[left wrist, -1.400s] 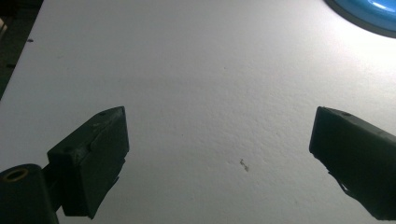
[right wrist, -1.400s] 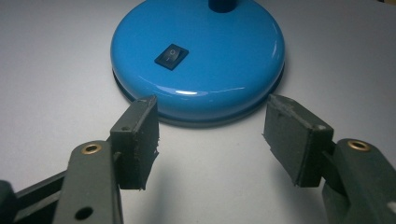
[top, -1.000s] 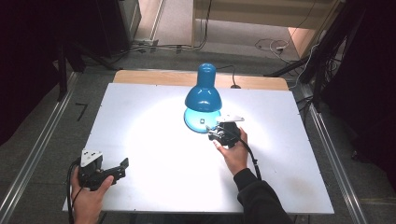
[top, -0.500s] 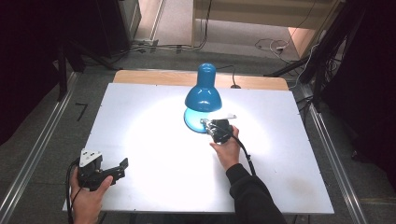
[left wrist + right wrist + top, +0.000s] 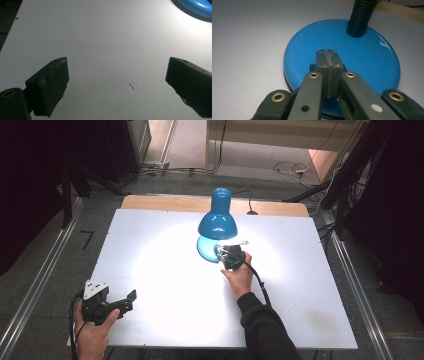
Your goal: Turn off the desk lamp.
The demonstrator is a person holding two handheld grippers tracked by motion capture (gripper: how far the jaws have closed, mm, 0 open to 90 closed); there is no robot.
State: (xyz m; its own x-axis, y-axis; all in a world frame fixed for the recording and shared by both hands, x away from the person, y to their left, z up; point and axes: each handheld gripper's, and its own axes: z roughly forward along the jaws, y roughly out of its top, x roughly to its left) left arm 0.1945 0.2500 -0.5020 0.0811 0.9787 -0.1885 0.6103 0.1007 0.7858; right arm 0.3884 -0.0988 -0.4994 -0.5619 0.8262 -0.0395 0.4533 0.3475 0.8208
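A blue desk lamp stands lit at the far middle of the white table (image 5: 150, 235), its shade (image 5: 218, 222) bent down over its round base (image 5: 204, 250). My right gripper (image 5: 222, 251) is shut, its tips resting over the near part of the glossy base (image 5: 367, 57). A small dark block on the base sits under the closed jaws. The ribbed black neck (image 5: 360, 17) rises just beyond. My left gripper (image 5: 131, 300) is held low at the table's near left, open, with bare table between its jaws (image 5: 117, 60). A piece of the blue base (image 5: 197, 7) shows far off.
The lamp throws a bright pool of light on the table's middle. A wooden strip (image 5: 165, 202) runs along the far edge, and the lamp's cord (image 5: 250, 211) leaves over it. Metal rails (image 5: 350, 275) flank the table, and cables lie on the floor behind.
My right gripper has moved forward and to the left, from beside the lamp's base onto it. The left gripper has stayed in place.
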